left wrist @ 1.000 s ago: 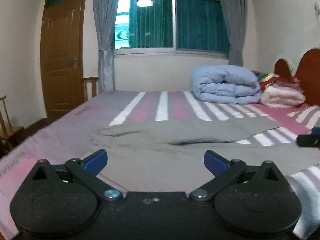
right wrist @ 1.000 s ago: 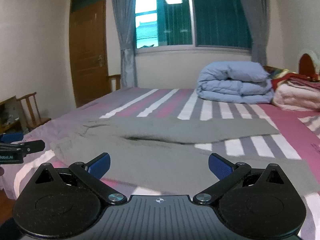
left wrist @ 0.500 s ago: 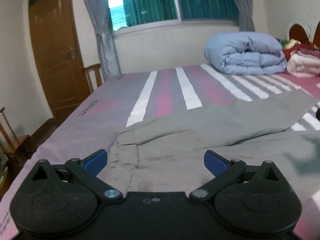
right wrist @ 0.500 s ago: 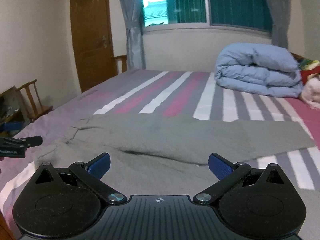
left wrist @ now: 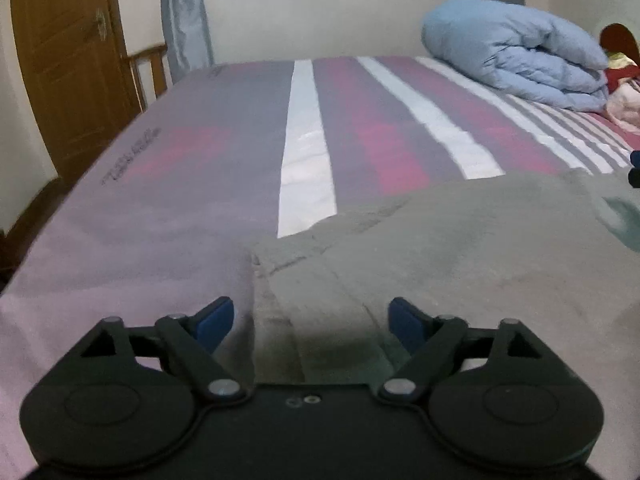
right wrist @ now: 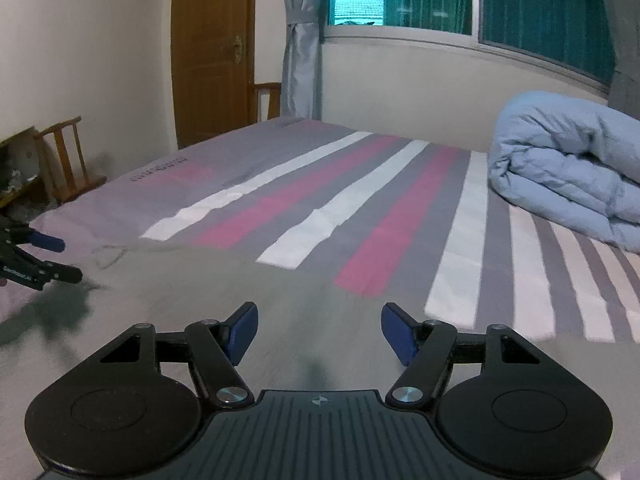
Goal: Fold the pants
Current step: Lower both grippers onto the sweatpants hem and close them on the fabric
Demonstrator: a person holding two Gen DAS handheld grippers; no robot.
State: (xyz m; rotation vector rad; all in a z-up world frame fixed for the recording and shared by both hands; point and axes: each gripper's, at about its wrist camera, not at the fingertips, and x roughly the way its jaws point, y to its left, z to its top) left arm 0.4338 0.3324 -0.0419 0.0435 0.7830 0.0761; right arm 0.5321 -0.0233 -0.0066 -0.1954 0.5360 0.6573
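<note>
Grey pants (left wrist: 460, 240) lie spread flat on the striped bed. My left gripper (left wrist: 310, 320) is open and empty, low over the pants' waist edge at their left end. My right gripper (right wrist: 318, 330) is open and empty, low over the grey cloth (right wrist: 240, 280) further right. The left gripper also shows at the left edge of the right wrist view (right wrist: 40, 260), and the right gripper's tip shows at the right edge of the left wrist view (left wrist: 634, 168).
The bed sheet (left wrist: 200, 208) has pink, white and grey stripes. A folded blue duvet (right wrist: 568, 168) sits at the far right, also in the left wrist view (left wrist: 516, 52). A wooden door (right wrist: 214, 48), a wooden chair (right wrist: 64, 160) and the bed's left edge lie to the left.
Both grippers have moved forward and down, closer to the pants. The left one has come over the waist edge; both stay open.
</note>
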